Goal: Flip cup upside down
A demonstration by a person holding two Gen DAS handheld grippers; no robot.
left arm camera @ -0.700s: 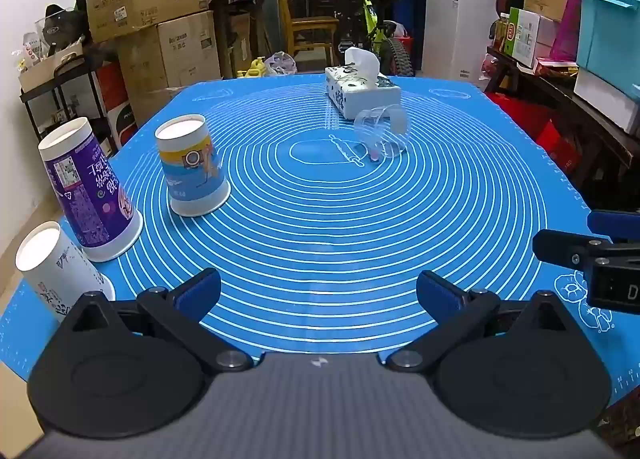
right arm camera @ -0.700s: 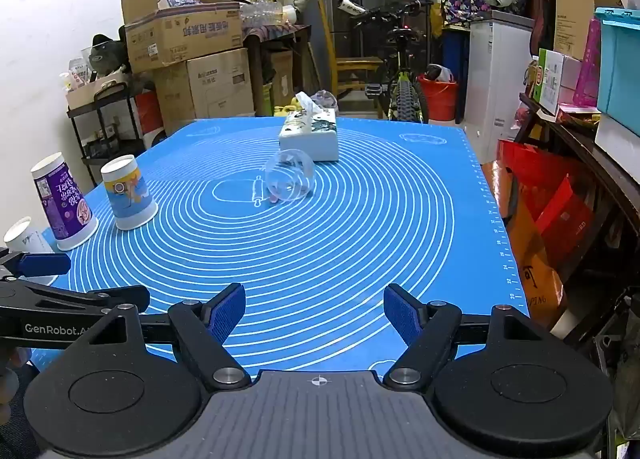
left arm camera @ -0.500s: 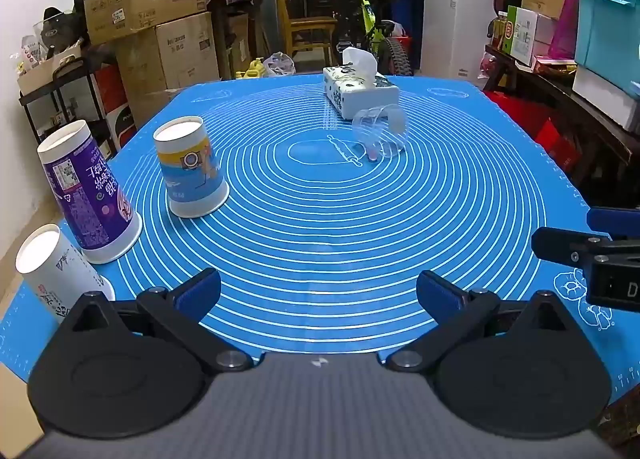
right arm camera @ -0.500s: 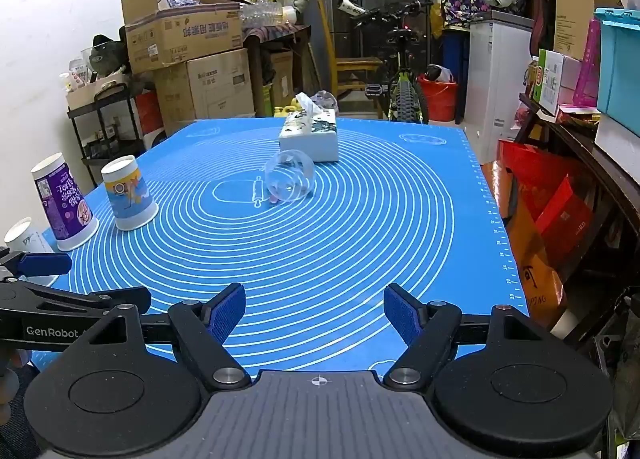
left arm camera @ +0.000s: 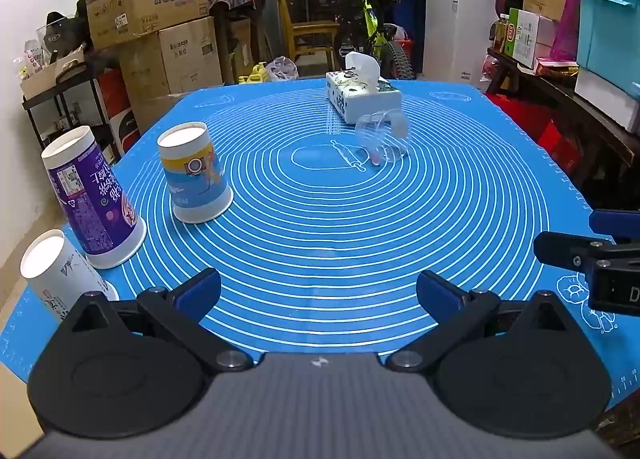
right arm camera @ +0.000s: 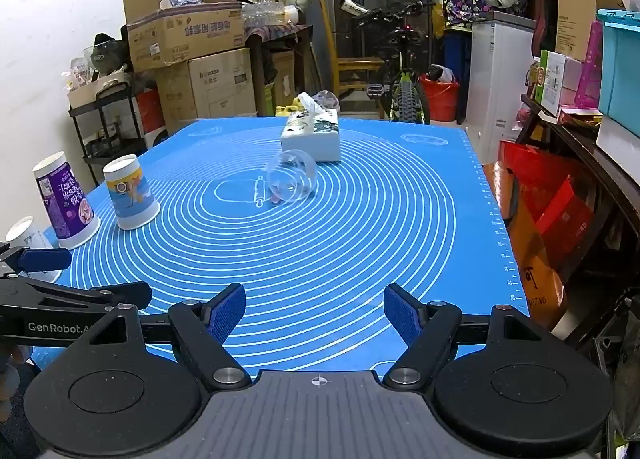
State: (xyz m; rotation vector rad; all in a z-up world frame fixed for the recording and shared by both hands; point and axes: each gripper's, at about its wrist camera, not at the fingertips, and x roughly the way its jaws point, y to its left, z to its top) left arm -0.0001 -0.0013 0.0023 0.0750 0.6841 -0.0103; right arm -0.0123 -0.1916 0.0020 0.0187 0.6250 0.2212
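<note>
Three paper cups already sit mouth-down along the left side of the counter [left arm camera: 460,195]: the white cup [left arm camera: 60,279] nearest me, the purple cup [left arm camera: 90,195] just beyond it, the blue-and-yellow cup [left arm camera: 194,179] further in. I read those as done.

What's left, by my judgement, is the clear plastic cup [left arm camera: 383,139]. It lies on its side near the middle of the blue mat, just in front of the tissue box [left arm camera: 362,101]; whether it touches the box I can't tell. In the right wrist view the clear plastic cup [right arm camera: 292,177] shows a round end toward me, but I can't say whether that's the mouth or the base.

My left tongs [left arm camera: 319,293] are spread wide and hold nothing, low over the near edge of the mat. My right tongs [right arm camera: 315,311] are likewise wide and hold nothing, also at the near edge. Both are well apart from the clear cup. The left tool shows at the left edge of the right wrist view, the right tool at the right edge of the left one, so the two sit side by side.

So: mostly done, one cup not yet grasped. Remaining as I see it: reach in, close on the clear wall, set it rim-down. Thin plastic will likely flex and roll easily.
</note>
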